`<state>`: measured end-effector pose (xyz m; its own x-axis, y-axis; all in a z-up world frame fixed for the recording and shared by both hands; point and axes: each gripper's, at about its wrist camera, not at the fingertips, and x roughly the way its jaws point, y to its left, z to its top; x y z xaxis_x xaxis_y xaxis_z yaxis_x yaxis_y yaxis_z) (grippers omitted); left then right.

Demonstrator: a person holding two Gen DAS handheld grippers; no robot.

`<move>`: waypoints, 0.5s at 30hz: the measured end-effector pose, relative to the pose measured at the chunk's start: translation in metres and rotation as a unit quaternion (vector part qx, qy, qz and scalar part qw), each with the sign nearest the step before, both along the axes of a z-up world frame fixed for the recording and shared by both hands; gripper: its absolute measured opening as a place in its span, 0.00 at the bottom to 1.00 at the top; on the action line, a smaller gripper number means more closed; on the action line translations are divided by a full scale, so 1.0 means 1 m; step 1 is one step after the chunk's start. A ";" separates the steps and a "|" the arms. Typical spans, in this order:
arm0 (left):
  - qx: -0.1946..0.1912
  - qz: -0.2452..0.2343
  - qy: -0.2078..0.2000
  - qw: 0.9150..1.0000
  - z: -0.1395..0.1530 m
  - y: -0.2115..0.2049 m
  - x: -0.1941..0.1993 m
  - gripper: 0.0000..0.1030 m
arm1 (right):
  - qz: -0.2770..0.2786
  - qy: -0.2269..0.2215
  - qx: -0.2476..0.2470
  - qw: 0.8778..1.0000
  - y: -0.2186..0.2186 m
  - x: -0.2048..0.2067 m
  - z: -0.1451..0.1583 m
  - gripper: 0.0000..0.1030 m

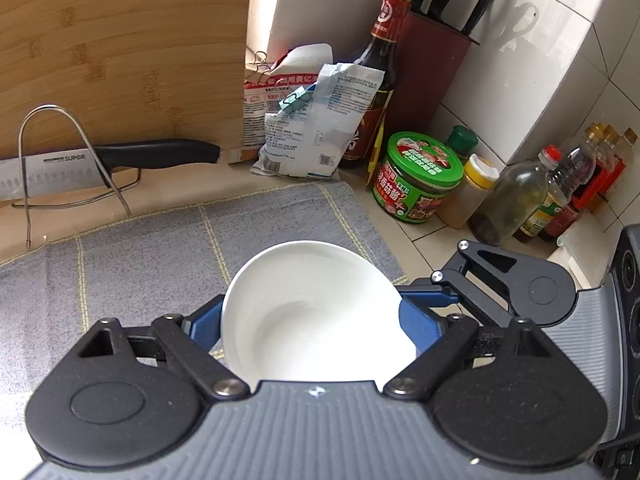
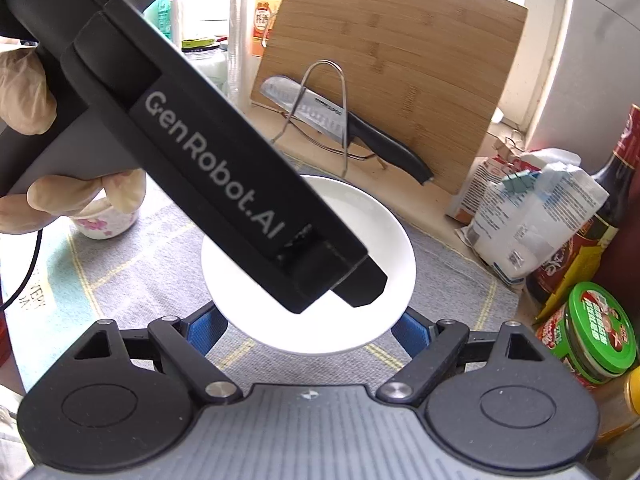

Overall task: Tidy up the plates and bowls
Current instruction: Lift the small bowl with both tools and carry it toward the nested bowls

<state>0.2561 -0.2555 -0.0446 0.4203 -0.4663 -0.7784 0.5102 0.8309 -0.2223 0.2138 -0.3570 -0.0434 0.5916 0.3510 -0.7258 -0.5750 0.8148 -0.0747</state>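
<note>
A white bowl (image 1: 312, 300) hangs tilted above the grey checked mat (image 1: 160, 248), and my left gripper (image 1: 310, 328) is shut on it with a blue pad on each side. In the right wrist view the same bowl (image 2: 372, 224) also sits between the blue pads of my right gripper (image 2: 306, 328), which press on its near rim. The left gripper's black body crosses that view, its fingers (image 2: 356, 284) over the bowl. A gloved hand (image 2: 24, 92) holds it. From the right, the right gripper's finger (image 1: 424, 294) reaches the bowl's edge.
A small flowered cup (image 2: 104, 224) stands on the mat at the left. Behind the mat are a knife (image 1: 120, 156) in a wire rack, a bamboo board (image 1: 120, 40), clipped bags (image 1: 316, 120), a sauce bottle (image 1: 376, 80), a green-lidded jar (image 1: 420, 176) and oil bottles (image 1: 520, 196).
</note>
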 end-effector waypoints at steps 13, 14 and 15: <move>-0.003 0.026 -0.008 1.000 0.017 0.068 -0.024 0.87 | 0.036 -0.008 -0.003 0.999 0.062 -0.013 0.017 0.88; -0.004 0.030 -0.009 0.999 0.018 0.074 -0.026 0.87 | 0.040 -0.007 -0.002 0.999 0.068 -0.013 0.018 0.88; -0.005 0.033 -0.009 0.999 0.019 0.078 -0.027 0.87 | 0.043 -0.007 -0.002 0.999 0.073 -0.012 0.019 0.88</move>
<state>0.2293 -0.1770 -0.0259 0.4640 -0.4448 -0.7661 0.4583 0.8606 -0.2221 0.2013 -0.2842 -0.0243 0.5692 0.3985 -0.7191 -0.6416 0.7623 -0.0854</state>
